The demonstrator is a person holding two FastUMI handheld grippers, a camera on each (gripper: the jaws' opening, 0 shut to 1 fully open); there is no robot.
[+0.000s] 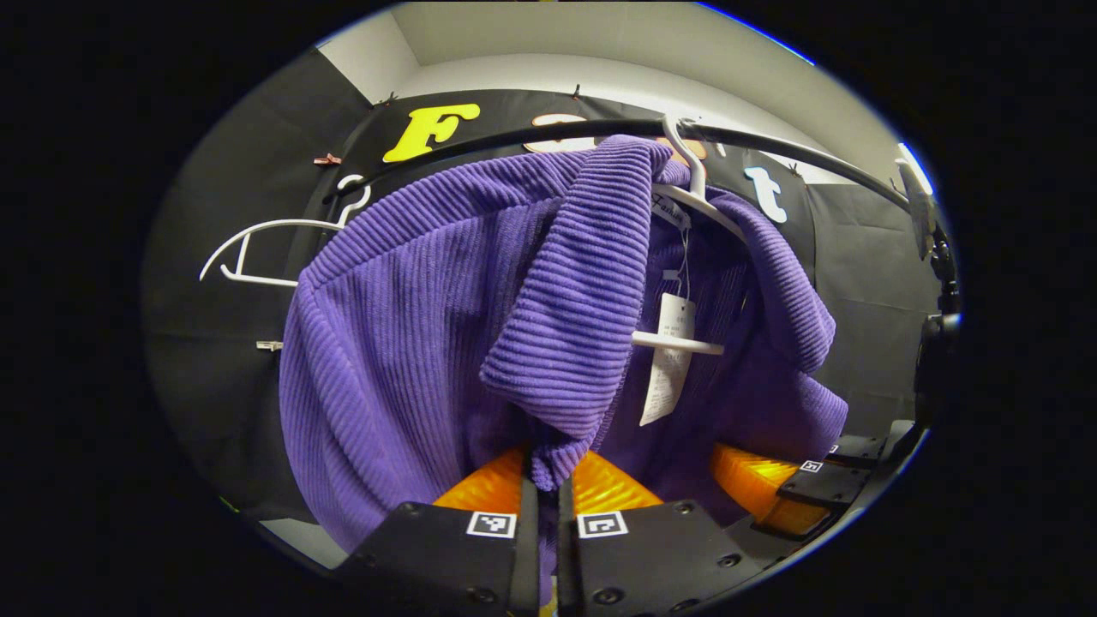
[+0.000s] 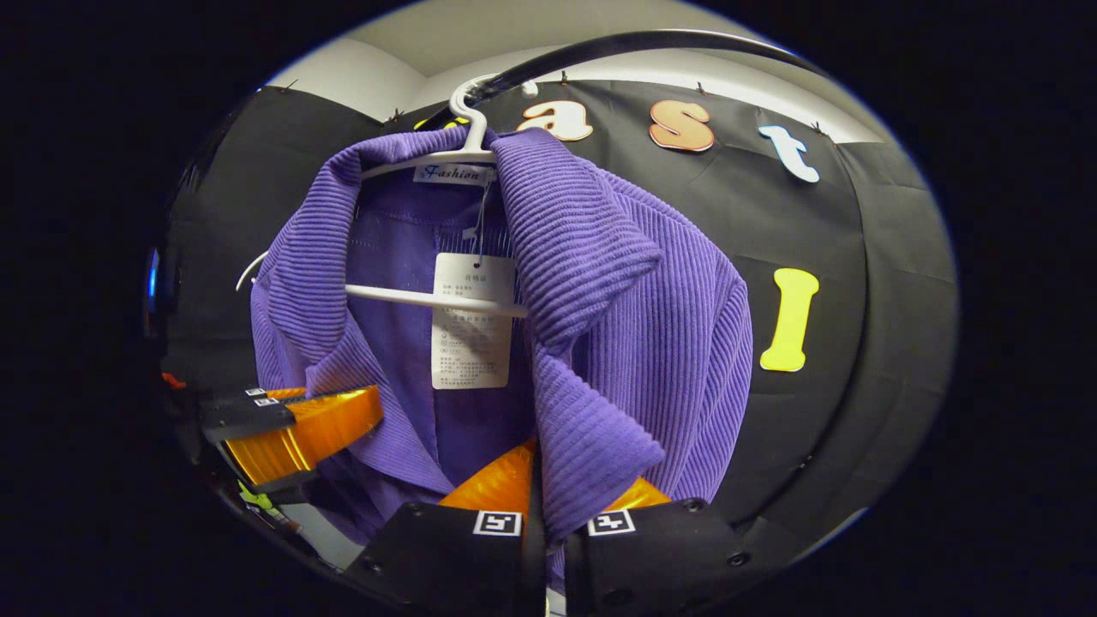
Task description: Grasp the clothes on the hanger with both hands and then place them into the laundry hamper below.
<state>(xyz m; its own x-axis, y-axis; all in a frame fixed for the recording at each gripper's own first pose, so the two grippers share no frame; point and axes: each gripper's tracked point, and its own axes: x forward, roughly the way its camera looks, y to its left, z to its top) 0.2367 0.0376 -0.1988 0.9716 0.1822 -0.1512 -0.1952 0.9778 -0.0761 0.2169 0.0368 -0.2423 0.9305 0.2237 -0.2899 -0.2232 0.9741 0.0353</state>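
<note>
The shirt [image 1: 411,326] is hanging on a hanger [image 2: 446,296] from the rail [image 1: 771,146]. The left gripper [image 1: 545,501] is pinching one front edge, jaws nearly closed on the cloth; the right gripper [image 2: 553,506] is pinching the other edge likewise. A second hanger [image 1: 257,248] is hanging near the rail's end.

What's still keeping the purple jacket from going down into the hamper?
The purple jacket hangs on a white hanger hooked over the black rail, with both grippers shut on its front edges. The hamper isn't in view.

Purple corduroy shirt [image 1: 411,326] [image 2: 634,326] draped open on white hanger [image 1: 698,193] [image 2: 428,296], tag dangling.
</note>
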